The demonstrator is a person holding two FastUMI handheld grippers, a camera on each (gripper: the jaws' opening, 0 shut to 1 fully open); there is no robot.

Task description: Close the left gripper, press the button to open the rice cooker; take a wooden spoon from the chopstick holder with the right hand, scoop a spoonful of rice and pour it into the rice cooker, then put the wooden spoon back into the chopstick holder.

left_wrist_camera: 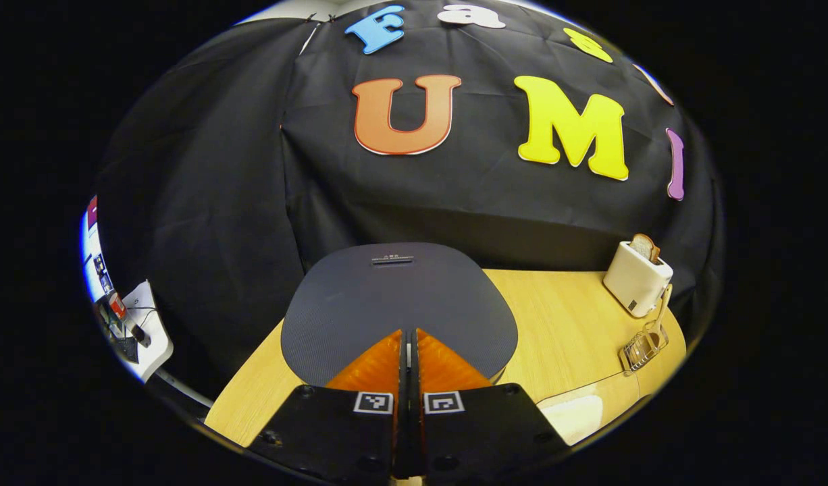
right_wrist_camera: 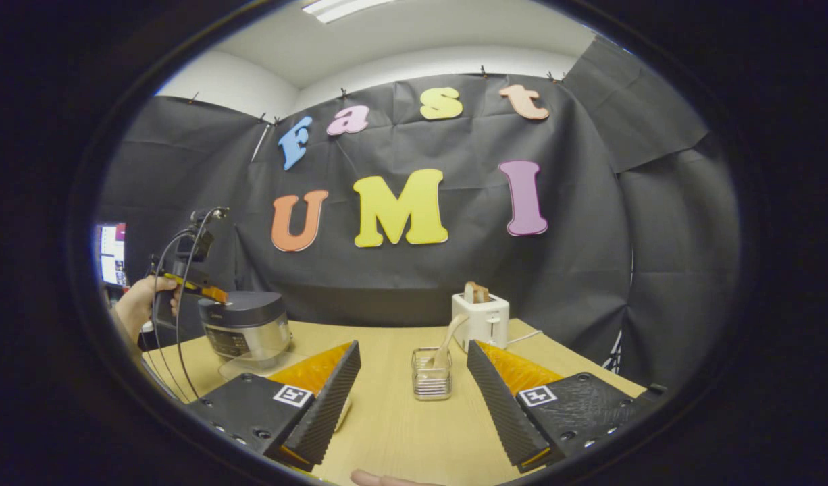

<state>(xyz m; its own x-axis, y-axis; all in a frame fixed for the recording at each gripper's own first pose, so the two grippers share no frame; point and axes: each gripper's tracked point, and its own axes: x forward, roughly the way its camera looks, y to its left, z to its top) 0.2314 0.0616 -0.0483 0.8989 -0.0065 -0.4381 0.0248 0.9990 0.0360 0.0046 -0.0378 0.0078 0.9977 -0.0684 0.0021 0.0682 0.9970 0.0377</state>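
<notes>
Left tongs [left_wrist_camera: 408,351] are pressed fully together with nothing between them, hovering over the cooker [left_wrist_camera: 394,304] lid; in the right gripper view they sit at the cooker's [right_wrist_camera: 244,324] 10 o'clock edge. Pressing well likely means keeping the tips sealed and pushing straight down on the button, which I cannot make out. Right tongs [right_wrist_camera: 414,385] gape wide and empty, the spoon [right_wrist_camera: 448,341] in its holder [right_wrist_camera: 431,381] at 12 o'clock on the worktop [right_wrist_camera: 387,418].
</notes>
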